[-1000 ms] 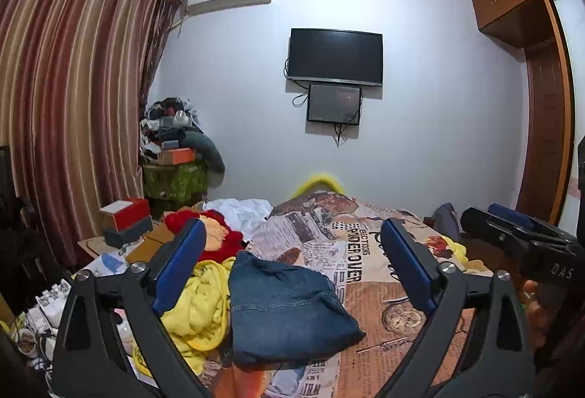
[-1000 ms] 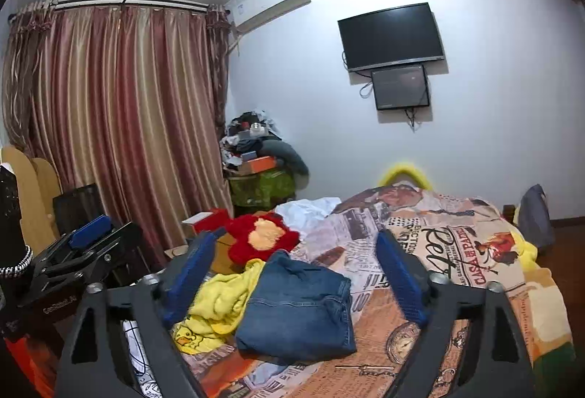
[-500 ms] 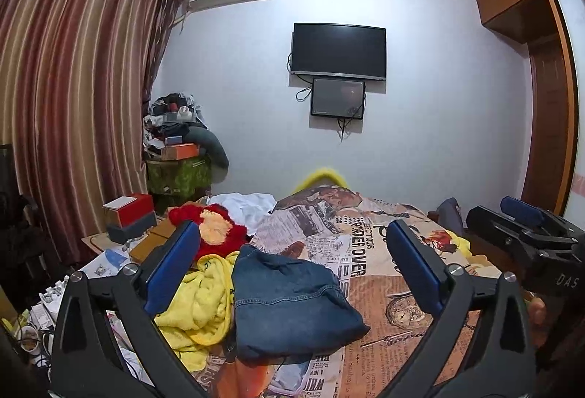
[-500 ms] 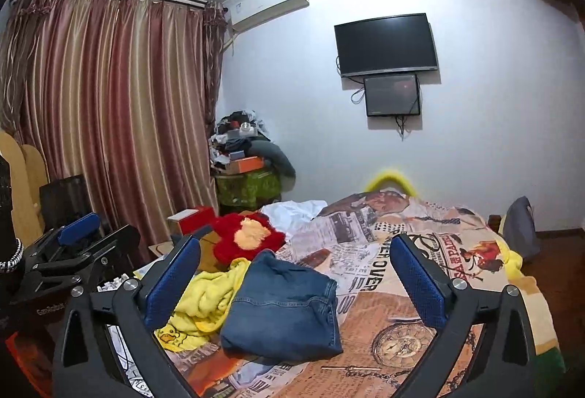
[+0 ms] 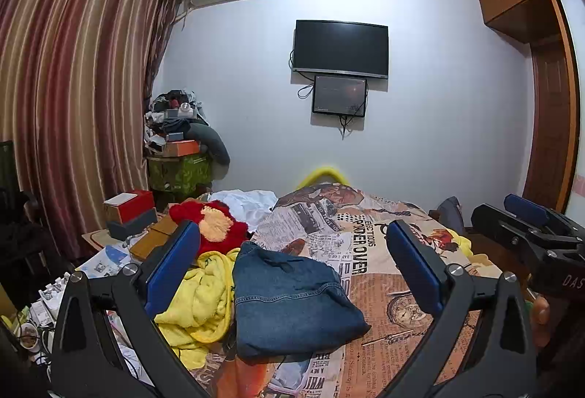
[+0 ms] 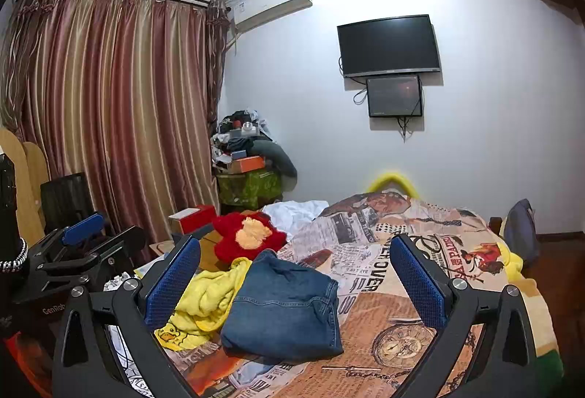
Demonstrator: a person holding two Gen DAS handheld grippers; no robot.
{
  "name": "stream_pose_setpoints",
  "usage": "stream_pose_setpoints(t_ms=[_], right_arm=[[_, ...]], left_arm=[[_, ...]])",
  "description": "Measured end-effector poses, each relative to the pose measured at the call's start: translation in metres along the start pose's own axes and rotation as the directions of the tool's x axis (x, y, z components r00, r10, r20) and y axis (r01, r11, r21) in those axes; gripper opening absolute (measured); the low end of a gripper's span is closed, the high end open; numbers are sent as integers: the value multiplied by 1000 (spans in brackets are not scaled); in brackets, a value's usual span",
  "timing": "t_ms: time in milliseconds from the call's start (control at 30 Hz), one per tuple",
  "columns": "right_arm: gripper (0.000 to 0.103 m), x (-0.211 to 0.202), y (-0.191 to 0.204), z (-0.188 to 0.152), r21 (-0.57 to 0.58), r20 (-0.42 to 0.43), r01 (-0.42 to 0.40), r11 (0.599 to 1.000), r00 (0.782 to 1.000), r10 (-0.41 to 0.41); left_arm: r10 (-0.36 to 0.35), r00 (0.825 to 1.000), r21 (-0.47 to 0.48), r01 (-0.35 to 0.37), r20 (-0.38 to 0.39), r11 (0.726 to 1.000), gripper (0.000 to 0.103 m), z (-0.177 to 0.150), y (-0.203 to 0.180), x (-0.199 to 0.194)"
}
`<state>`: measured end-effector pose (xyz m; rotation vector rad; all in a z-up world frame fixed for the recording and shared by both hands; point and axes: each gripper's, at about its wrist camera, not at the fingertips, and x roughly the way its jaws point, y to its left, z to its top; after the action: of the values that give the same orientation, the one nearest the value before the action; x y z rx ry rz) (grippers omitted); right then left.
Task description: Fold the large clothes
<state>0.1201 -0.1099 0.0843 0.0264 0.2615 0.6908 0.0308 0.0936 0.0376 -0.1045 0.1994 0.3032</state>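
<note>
Left wrist view: the left gripper (image 5: pixel 292 259) is held above the near end of the bed (image 5: pixel 398 303) with its jaws spread wide and nothing between the blue pads (image 5: pixel 172 266). The folded denim garment (image 5: pixel 292 299) lies on the newspaper-print bedspread near the bed's left edge, toward its near end, a thick blue bundle with a stitched seam running across its top and rounded, soft corners. Just beside it, at the left edge, a crumpled yellow garment (image 5: pixel 204 295) touches it, and a red plush item (image 5: pixel 215 226) sits farther back with white cloth (image 5: pixel 248 200) behind. The right half of the bedspread is bare up to the far edge, giving free room there. Off the bed's left edge, boxes (image 5: pixel 128 211) and papers crowd the space before the striped curtain (image 5: pixel 73 87). The right gripper (image 5: pixel 533 233) shows at the right border, near the bed's right edge.

Right wrist view: the right gripper (image 6: pixel 292 270) has its jaws fully apart, holding nothing. The denim garment (image 6: pixel 285 306) lies ahead of it, between the fingers in the picture but apart from them, resting flat with a seamed hem along its right side. The yellow garment (image 6: pixel 204 299) borders it on the left. The bedspread to the right, with its clock print, is uncovered to the bed's right edge. The left gripper (image 6: pixel 80 240) hangs off the bed's left edge, jaws open.
</note>
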Motion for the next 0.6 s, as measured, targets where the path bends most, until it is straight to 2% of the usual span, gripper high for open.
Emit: stream_pose_setpoints(t_ms=[600], right_arm=[[103, 0, 0, 0, 8, -4, 5, 1000, 1000, -5]], left_arm=[[-32, 999, -9, 32, -26, 999, 103, -2, 5, 7]])
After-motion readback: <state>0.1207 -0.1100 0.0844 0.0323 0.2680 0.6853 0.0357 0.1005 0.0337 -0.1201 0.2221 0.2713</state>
